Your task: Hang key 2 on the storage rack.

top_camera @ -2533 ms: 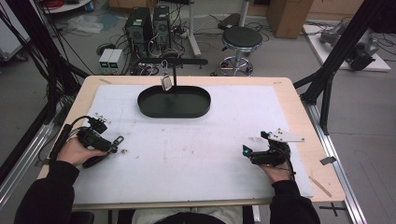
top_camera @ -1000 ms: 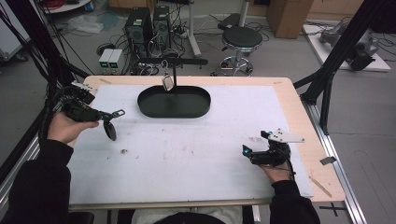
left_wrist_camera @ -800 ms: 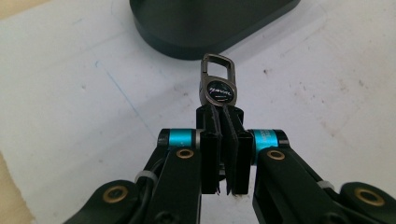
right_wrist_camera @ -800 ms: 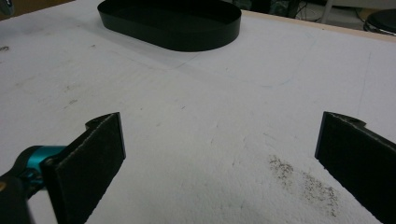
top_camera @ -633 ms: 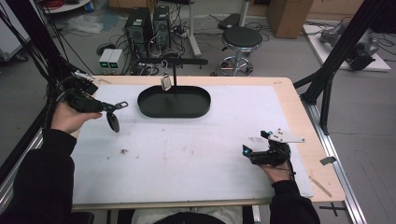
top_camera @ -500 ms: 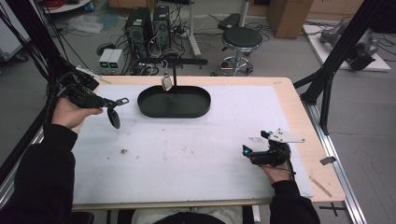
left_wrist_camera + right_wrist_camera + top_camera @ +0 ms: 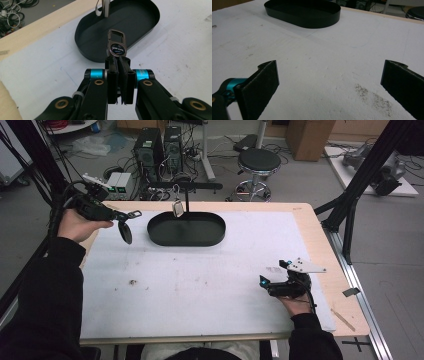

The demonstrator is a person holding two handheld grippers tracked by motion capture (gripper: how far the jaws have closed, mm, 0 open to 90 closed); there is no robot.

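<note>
The left gripper [image 7: 119, 75] is seen clamped on a keychain [image 7: 116, 46], whose black strap end is pinched between the two pads while the round dark fob and its metal clasp stick out beyond the fingertips. In the high view this gripper [image 7: 124, 222] is held raised above the table's far left corner, with the keychain [image 7: 126, 233] hanging below its tips. Just ahead of the jaws, a black oval tray [image 7: 130, 22] is found on the white table cover [image 7: 180, 62], and a second key fob [image 7: 177, 208] is hung from a stand above it. Well apart, the right gripper [image 7: 272, 279] is rested on the cover, its jaws spread wide with nothing between them.
</note>
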